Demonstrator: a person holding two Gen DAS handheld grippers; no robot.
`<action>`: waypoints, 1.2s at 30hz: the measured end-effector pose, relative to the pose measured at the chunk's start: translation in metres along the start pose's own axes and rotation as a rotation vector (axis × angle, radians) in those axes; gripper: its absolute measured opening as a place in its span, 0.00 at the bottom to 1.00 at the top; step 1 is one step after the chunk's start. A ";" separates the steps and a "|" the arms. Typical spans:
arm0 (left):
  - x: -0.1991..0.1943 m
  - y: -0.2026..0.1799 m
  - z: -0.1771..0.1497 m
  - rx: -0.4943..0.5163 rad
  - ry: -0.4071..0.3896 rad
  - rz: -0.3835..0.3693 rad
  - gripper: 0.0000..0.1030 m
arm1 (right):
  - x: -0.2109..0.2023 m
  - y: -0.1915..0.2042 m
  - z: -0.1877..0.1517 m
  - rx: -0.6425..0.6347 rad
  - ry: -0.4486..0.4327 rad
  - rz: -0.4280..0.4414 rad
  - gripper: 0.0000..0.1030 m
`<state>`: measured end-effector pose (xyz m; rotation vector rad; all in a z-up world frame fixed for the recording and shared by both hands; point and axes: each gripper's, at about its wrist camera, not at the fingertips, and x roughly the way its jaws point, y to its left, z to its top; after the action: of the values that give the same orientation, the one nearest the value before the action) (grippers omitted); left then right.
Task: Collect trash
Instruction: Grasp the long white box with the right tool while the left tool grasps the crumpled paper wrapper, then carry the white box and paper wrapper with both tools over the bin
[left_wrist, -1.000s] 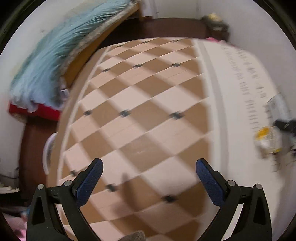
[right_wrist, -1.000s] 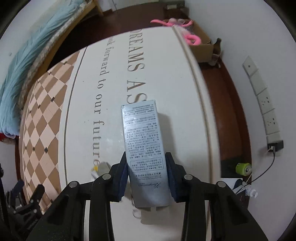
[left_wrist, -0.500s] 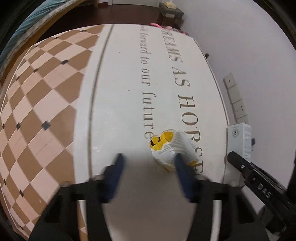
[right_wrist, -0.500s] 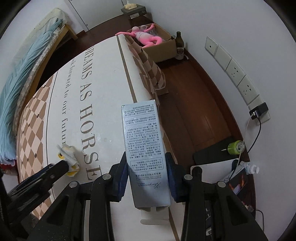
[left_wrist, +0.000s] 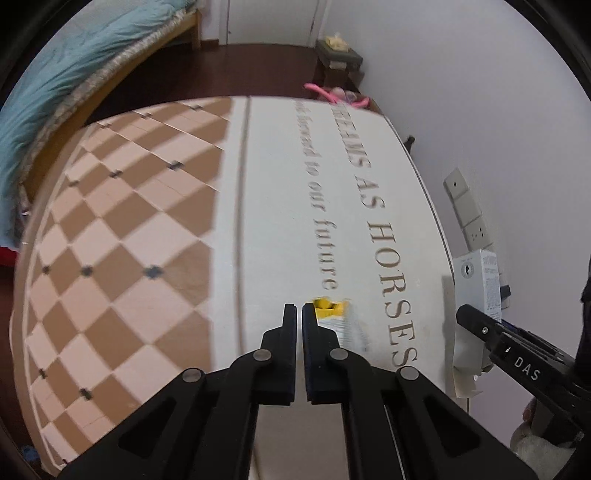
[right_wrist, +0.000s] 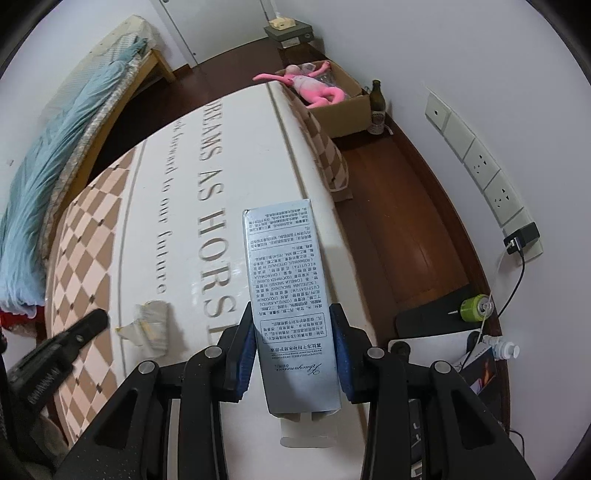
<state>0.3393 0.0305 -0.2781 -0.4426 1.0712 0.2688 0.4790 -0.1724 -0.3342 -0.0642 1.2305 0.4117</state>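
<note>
Two tongs: right tongs (right_wrist: 295, 347) pinching silver box (right_wrist: 290, 295); left tongs (left_wrist: 299, 317) pressed together beside yellow wrapper (left_wrist: 332, 314).

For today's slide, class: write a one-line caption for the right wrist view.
Right gripper clamps a silver printed carton above the lettered tablecloth, crumpled wrapper lying nearby.

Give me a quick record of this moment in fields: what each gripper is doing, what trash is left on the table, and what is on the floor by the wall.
Surface: table under a printed cloth with lettering and a checked section
Right gripper: shut on a silver carton, held above the table's edge
Left gripper: jaws closed, nothing seen between them, just left of the wrapper
Trash left on table: crumpled yellow and white wrapper
Floor by wall: cardboard box holding a pink plush toy, brown bottle, green can
</note>
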 end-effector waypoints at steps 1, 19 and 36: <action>-0.007 0.006 0.001 0.005 -0.013 0.007 0.01 | -0.002 0.002 -0.001 -0.006 -0.003 0.001 0.38; 0.041 0.001 0.014 -0.068 0.177 -0.122 1.00 | -0.007 -0.004 -0.003 0.048 -0.013 -0.009 0.38; 0.004 -0.018 0.002 0.077 0.019 0.064 0.20 | -0.022 0.005 -0.009 0.012 -0.043 -0.018 0.38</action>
<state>0.3504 0.0154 -0.2768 -0.3435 1.1119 0.2796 0.4634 -0.1762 -0.3166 -0.0560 1.1895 0.3884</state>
